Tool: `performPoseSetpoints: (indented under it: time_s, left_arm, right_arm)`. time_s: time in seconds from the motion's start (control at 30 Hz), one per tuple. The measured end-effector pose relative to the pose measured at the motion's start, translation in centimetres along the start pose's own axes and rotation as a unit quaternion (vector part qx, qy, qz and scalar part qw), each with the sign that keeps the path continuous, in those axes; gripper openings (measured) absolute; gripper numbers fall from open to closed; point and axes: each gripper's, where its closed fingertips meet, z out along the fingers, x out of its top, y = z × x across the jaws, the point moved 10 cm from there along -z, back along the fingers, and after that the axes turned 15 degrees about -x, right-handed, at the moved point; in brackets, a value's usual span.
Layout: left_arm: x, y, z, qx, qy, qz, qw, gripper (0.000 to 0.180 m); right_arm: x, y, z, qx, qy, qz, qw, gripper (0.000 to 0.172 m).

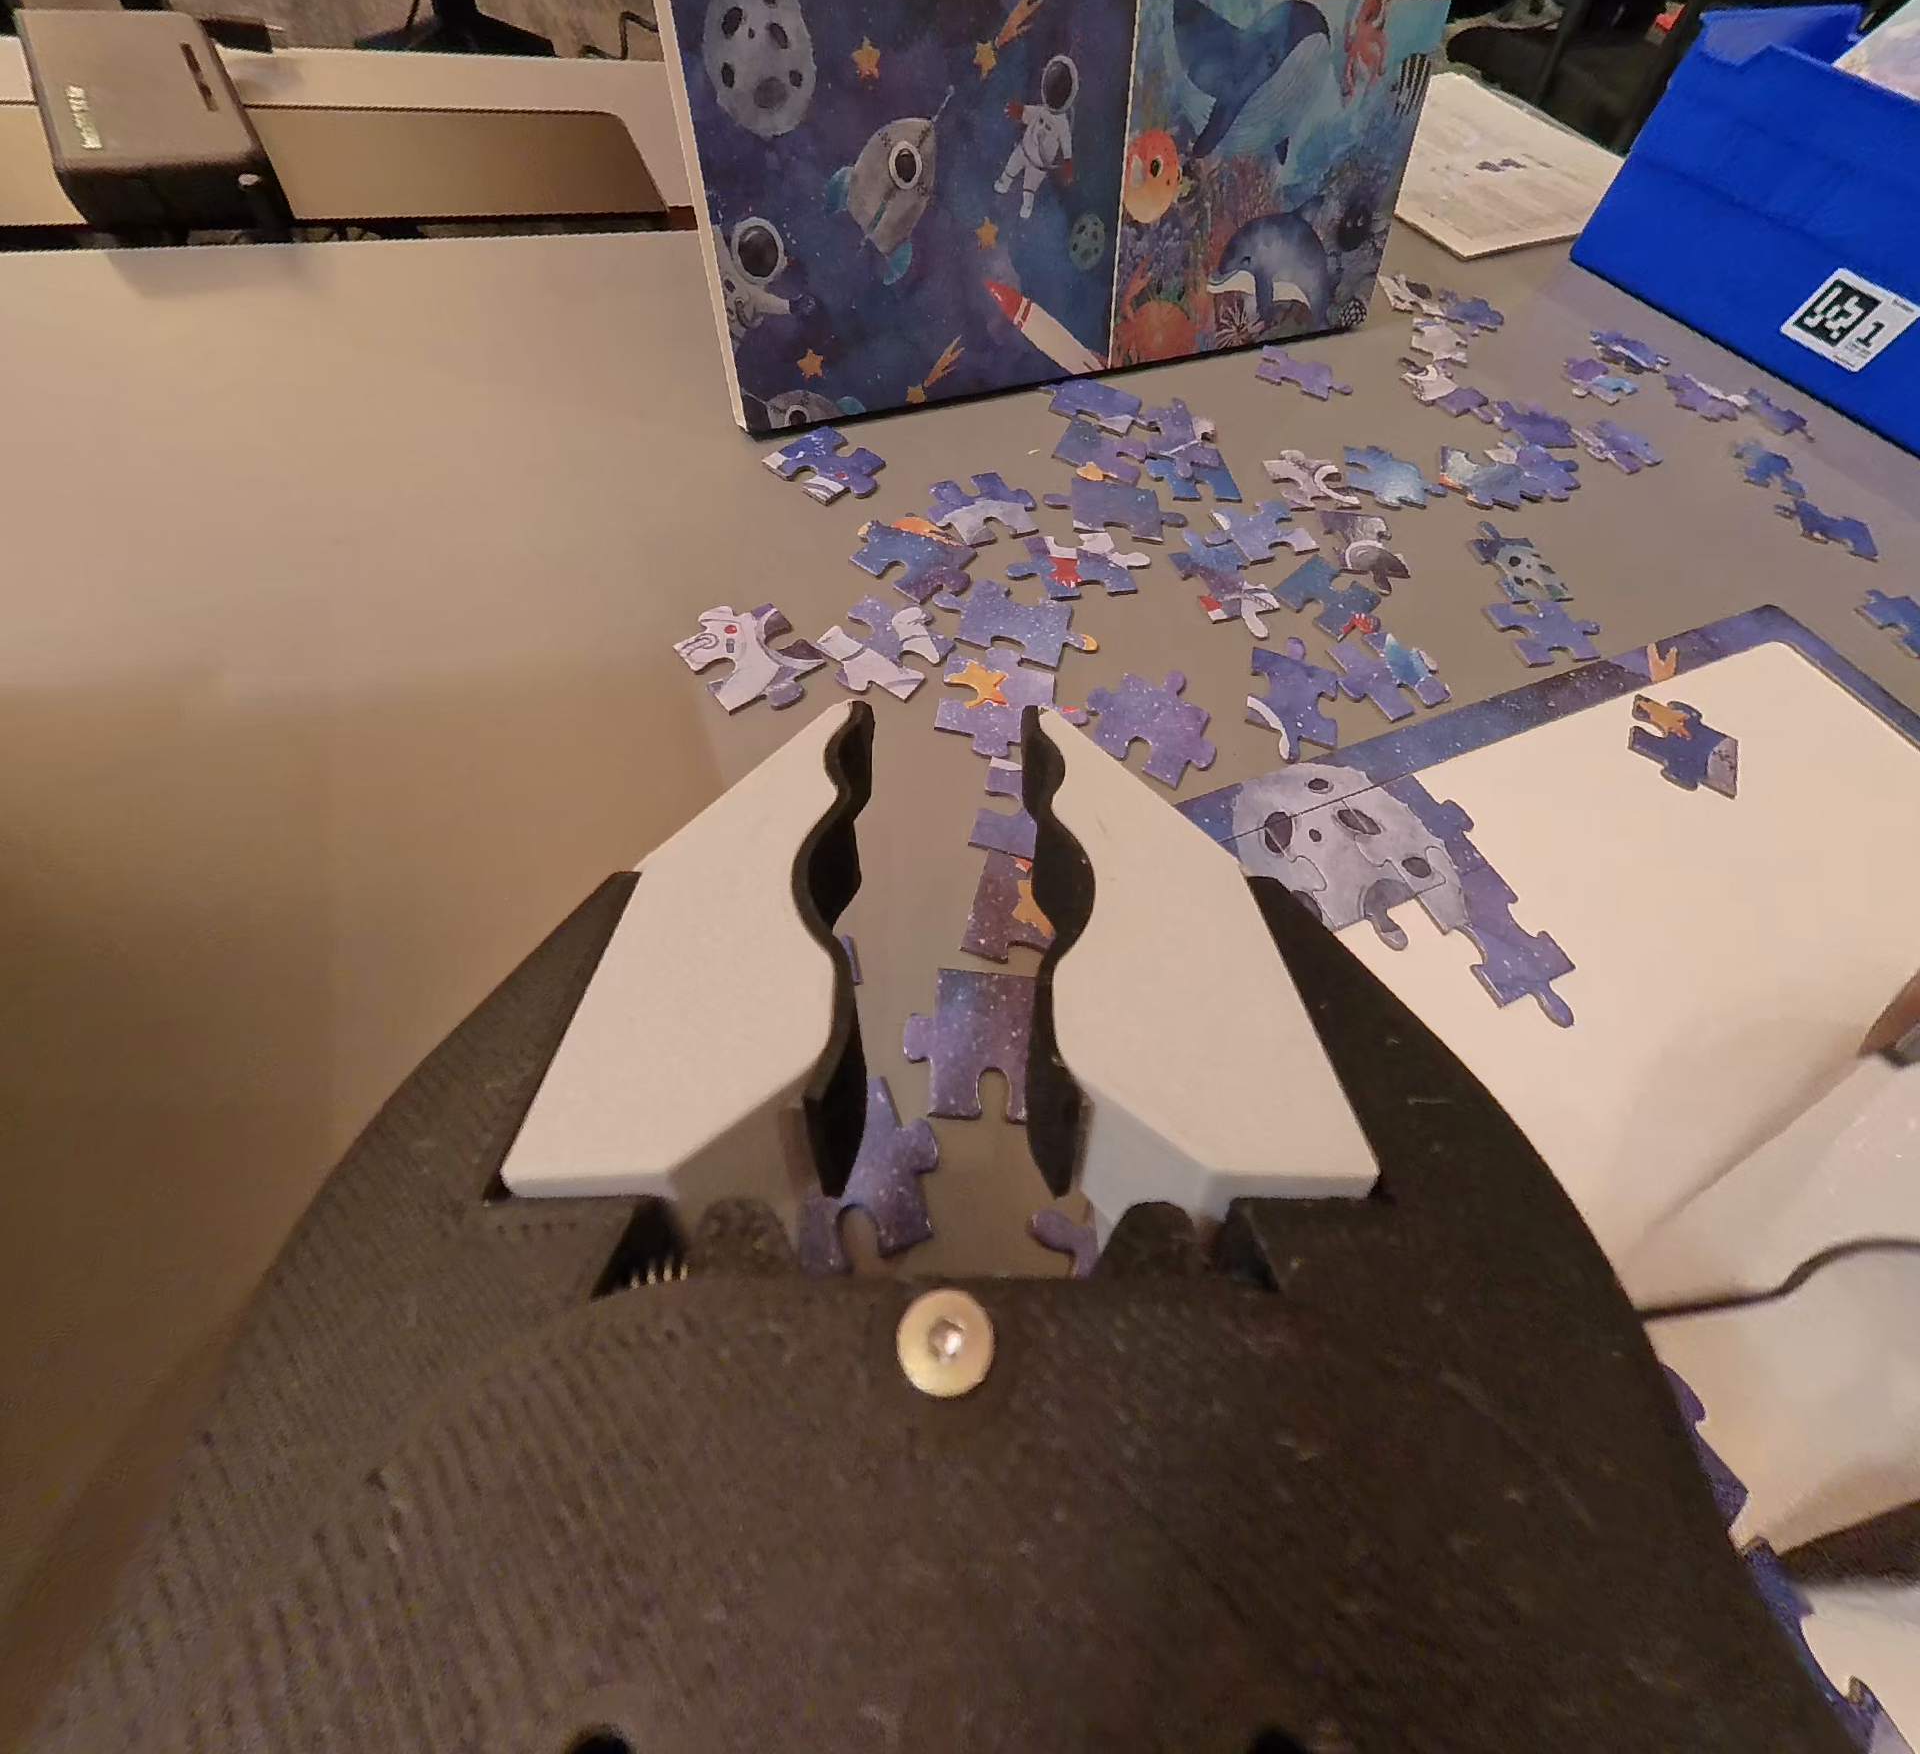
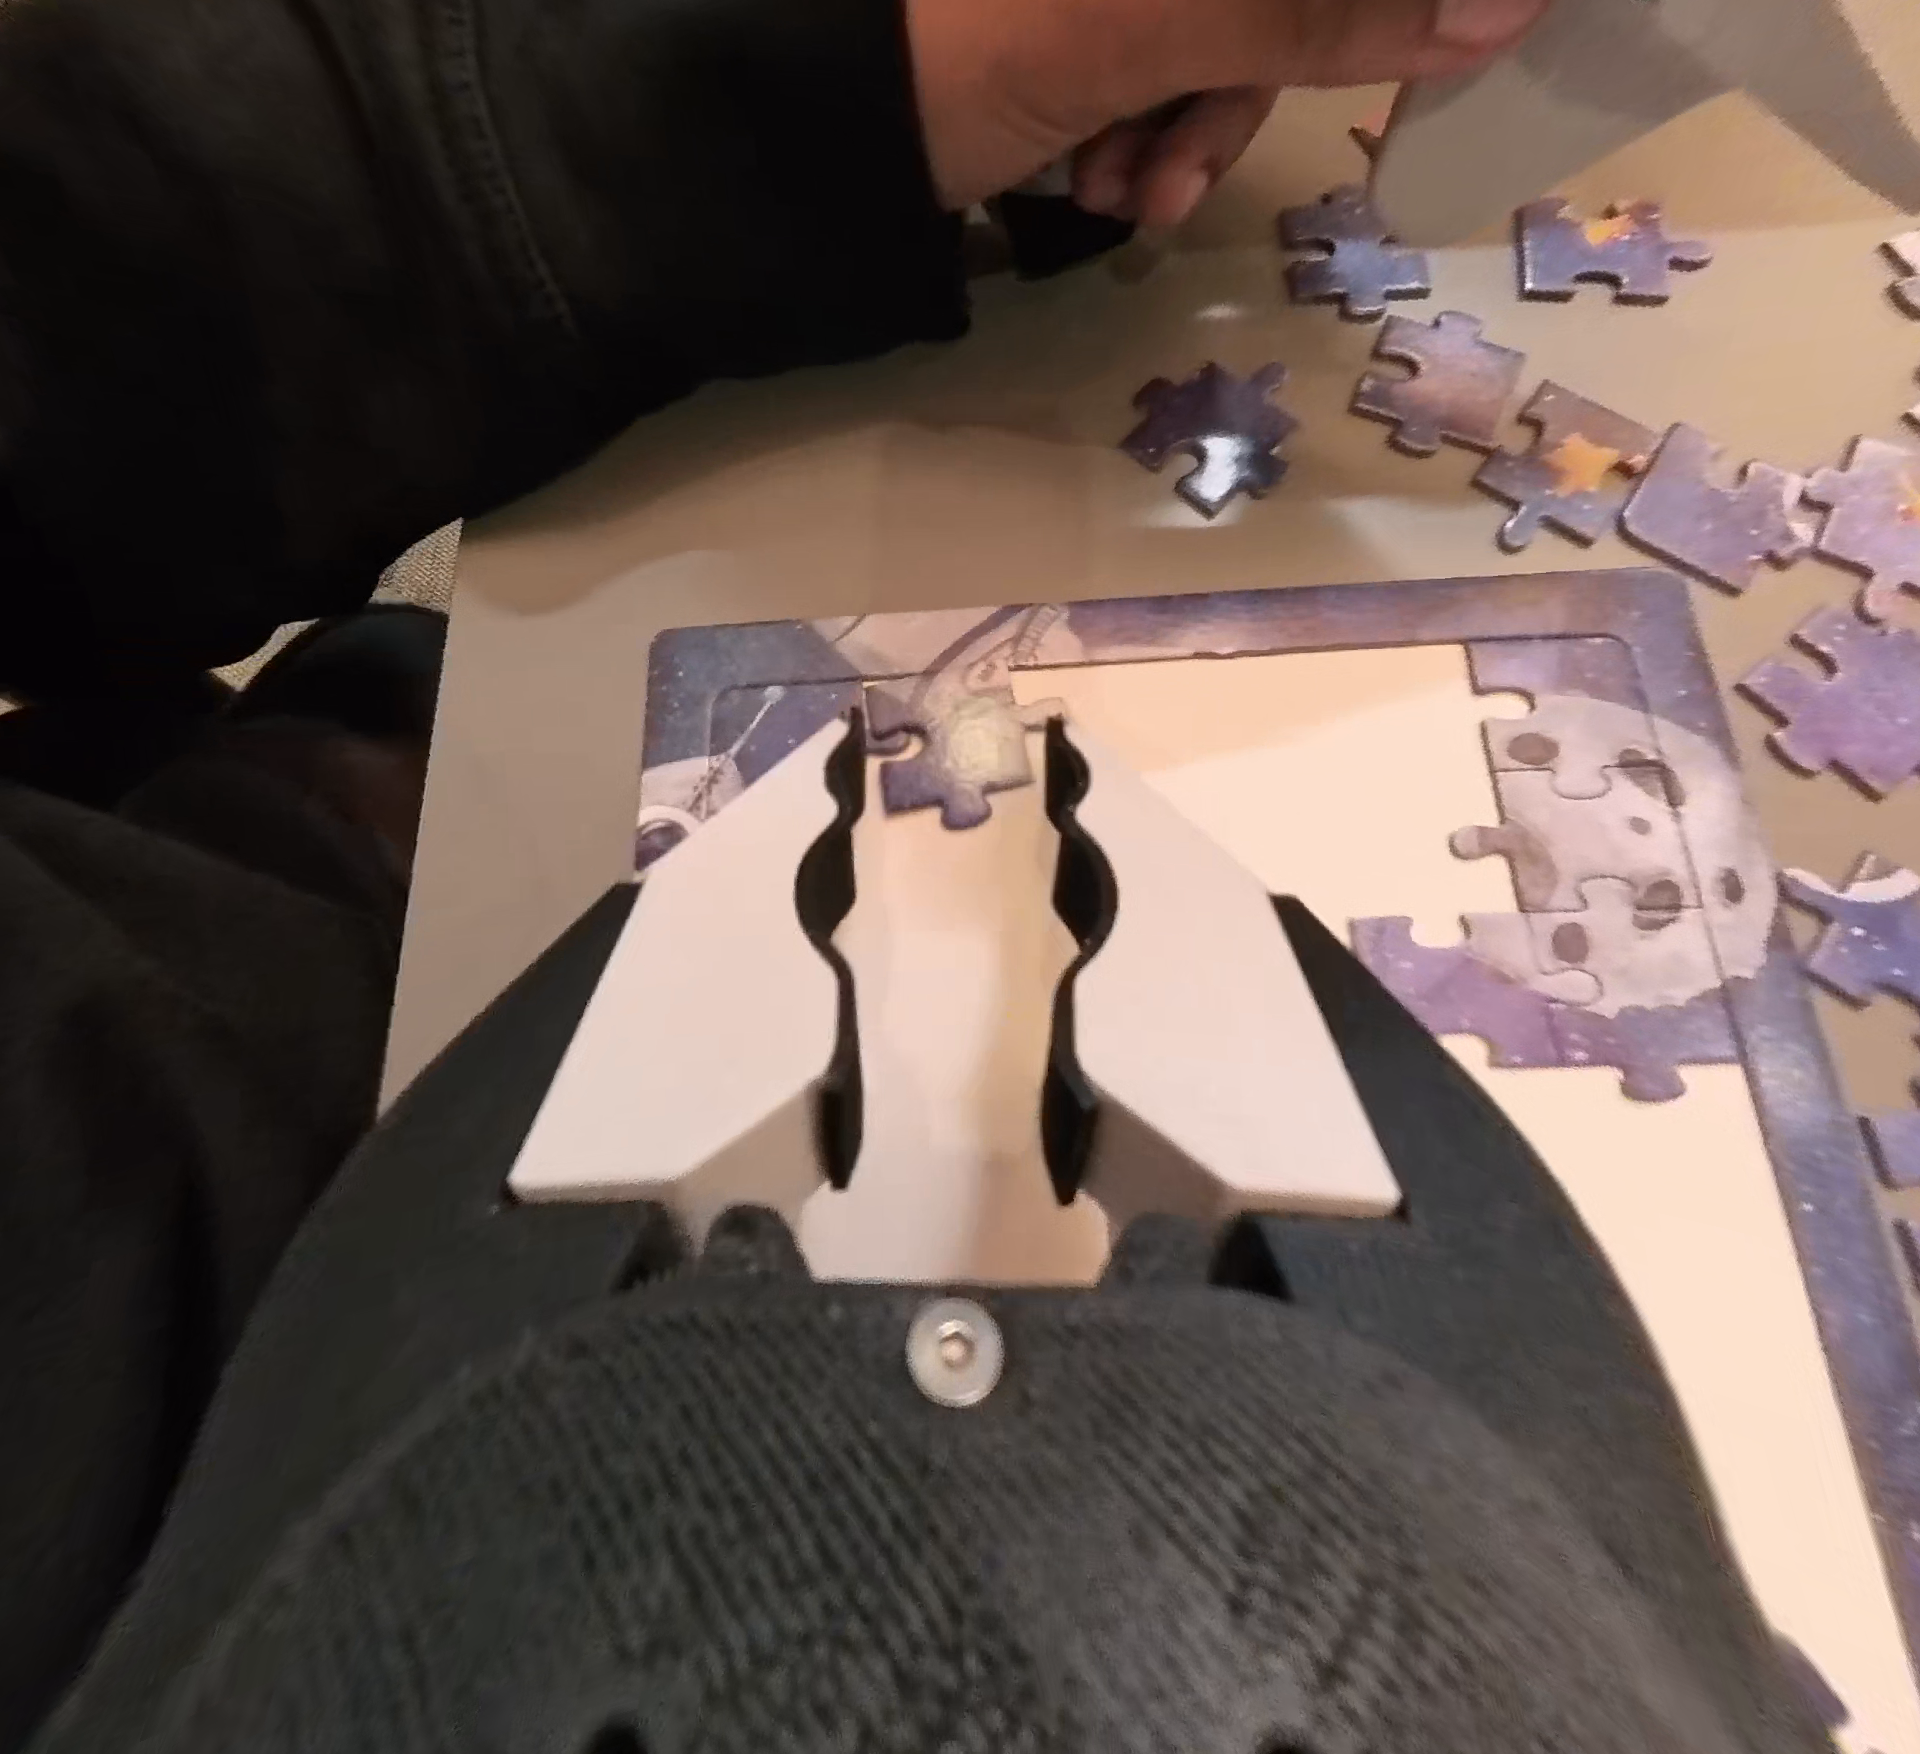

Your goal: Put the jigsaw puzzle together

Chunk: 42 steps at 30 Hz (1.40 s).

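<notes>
My left gripper (image 1: 945, 717) is open and empty, low over the grey table (image 1: 416, 561). Loose blue puzzle pieces (image 1: 1143, 541) lie under and ahead of it; a piece with an orange star (image 1: 987, 681) lies just past its right fingertip. My right gripper (image 2: 953, 733) is open over the puzzle tray (image 2: 1299, 603). A blue and grey piece (image 2: 961, 759) lies flat in the tray's top row between its fingertips, and the pads do not press on it. A joined moon section (image 2: 1621, 873) fills the tray's corner, and it also shows in the left wrist view (image 1: 1351, 842).
A picture-covered puzzle box (image 1: 935, 177) stands upright at the back. A blue bin (image 1: 1766, 177) and a paper sheet (image 1: 1496, 166) are at the right. A hand (image 2: 1195, 21) in a dark sleeve holds the left gripper above loose pieces (image 2: 1455, 374). A single piece (image 1: 1683, 743) lies in the tray. From either gripper's tips it is about 11 cm to the joined moon section (image 2: 1621, 873).
</notes>
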Motion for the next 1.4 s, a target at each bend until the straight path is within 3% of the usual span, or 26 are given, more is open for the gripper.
performPoseSetpoints:
  time_s: [0.23,0.4,0.77,1.2,1.4]
  left_arm:
    - [0.0,0.0,0.1,0.000,-0.002,0.001,1.000,0.027]
    - [0.0,0.0,0.1,0.000,-0.002,0.001,1.000,0.027]
    - [0.0,0.1,0.1,0.000,-0.002,0.002,1.000,0.027]
    - [0.0,0.1,0.1,-0.002,-0.003,0.001,1.000,0.027]
    - [0.0,0.1,0.1,-0.001,-0.003,0.001,1.000,0.027]
  right_arm:
    - [-1.0,1.3,-0.1,0.037,-0.008,0.023,0.999,0.036]
    - [-1.0,0.5,0.1,0.034,-0.012,-0.015,0.999,0.037]
    - [-1.1,-0.1,-0.3,0.083,-0.010,-0.017,0.996,0.029]
    - [-0.3,-1.1,-0.4,0.074,0.031,-0.059,0.995,0.028]
    - [-0.3,-1.7,0.1,0.078,0.017,-0.065,0.995,0.034]
